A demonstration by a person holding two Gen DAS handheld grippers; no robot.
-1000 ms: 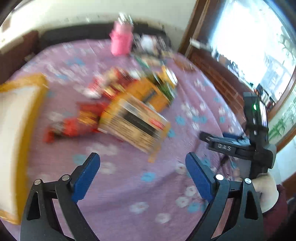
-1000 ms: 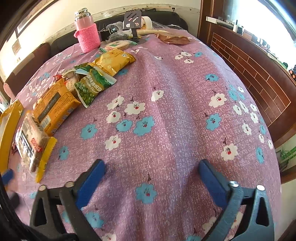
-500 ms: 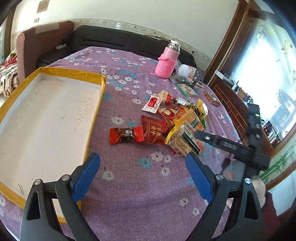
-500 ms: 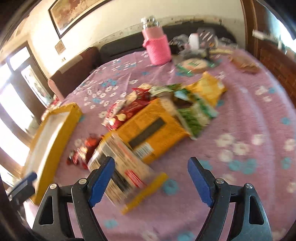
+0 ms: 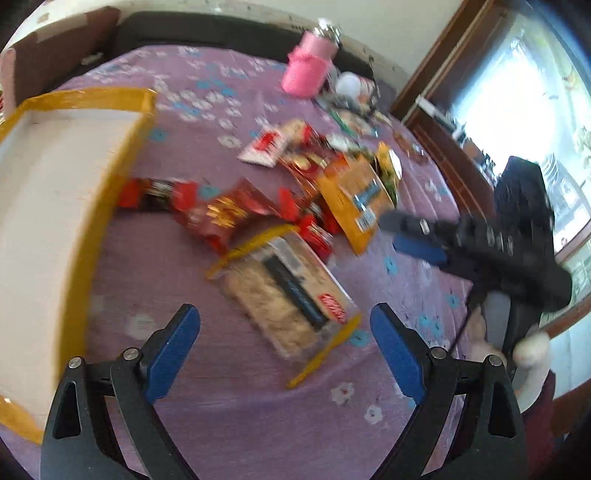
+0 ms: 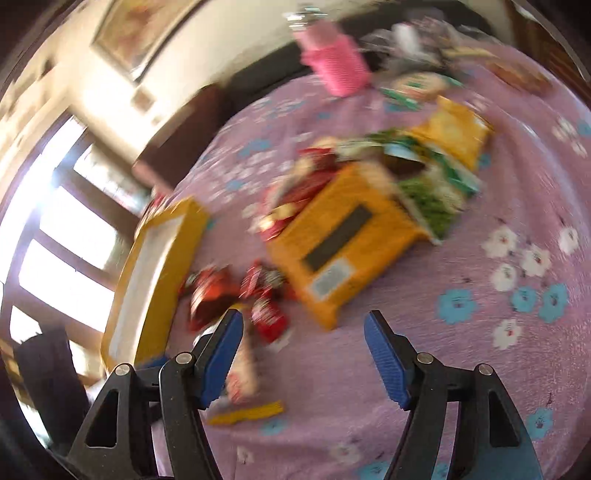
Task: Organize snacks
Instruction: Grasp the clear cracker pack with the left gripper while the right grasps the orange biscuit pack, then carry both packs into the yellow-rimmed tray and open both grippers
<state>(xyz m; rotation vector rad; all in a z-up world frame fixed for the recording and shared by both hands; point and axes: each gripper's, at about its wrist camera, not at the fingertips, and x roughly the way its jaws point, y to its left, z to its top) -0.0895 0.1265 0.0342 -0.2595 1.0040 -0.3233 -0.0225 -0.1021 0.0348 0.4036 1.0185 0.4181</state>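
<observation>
Snack packets lie in a heap on the purple flowered cloth. A clear cracker pack with yellow ends (image 5: 284, 291) lies just ahead of my open, empty left gripper (image 5: 284, 347). Beyond it are red packets (image 5: 221, 214) and an orange pack (image 5: 354, 199). A shallow white tray with a yellow rim (image 5: 122, 162) lies to the left. My right gripper (image 6: 303, 350) is open and empty, above red packets (image 6: 266, 314) and near the orange pack (image 6: 343, 236). The right gripper also shows in the left wrist view (image 5: 417, 236). Both views are blurred.
A pink-sleeved flask (image 5: 310, 70) and small clutter (image 5: 351, 99) stand at the table's far side. Green and yellow packets (image 6: 436, 177) lie behind the orange pack. A dark sofa (image 5: 207, 33) runs along the far edge. A window is at the right.
Both grippers have moved closer to the snack heap. The cracker pack now lies right before the left jaws. The right gripper has swung left over the red packets, its jaws somewhat narrower.
</observation>
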